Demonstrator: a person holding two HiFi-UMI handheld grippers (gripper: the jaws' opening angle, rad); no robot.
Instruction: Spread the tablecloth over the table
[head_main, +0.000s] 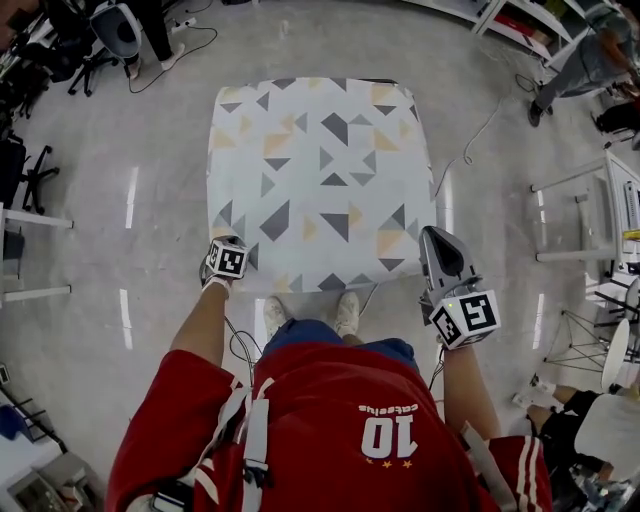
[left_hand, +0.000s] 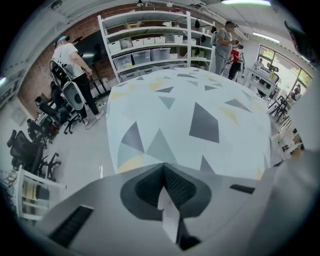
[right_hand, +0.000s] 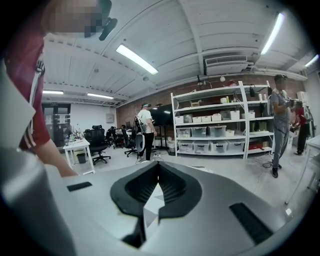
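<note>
The tablecloth (head_main: 320, 170), white with grey and yellow triangles, lies flat over the square table and hangs over its edges. My left gripper (head_main: 225, 262) is at the near left corner, pointing steeply down. It is shut on a fold of the tablecloth (left_hand: 167, 212), and the tablecloth's top (left_hand: 190, 110) stretches away beyond the jaws. My right gripper (head_main: 434, 236) is at the near right corner, pointing almost level. It is shut on a small corner of the tablecloth (right_hand: 149, 207). The table itself is hidden under the cloth.
My feet (head_main: 310, 312) stand at the near table edge. Office chairs (head_main: 110, 30) are at the far left, with a white frame table (head_main: 590, 215) on the right. A person (head_main: 590, 60) stands at the far right. Storage shelves (right_hand: 215, 125) line the back wall. Cables (head_main: 485, 125) trail on the floor.
</note>
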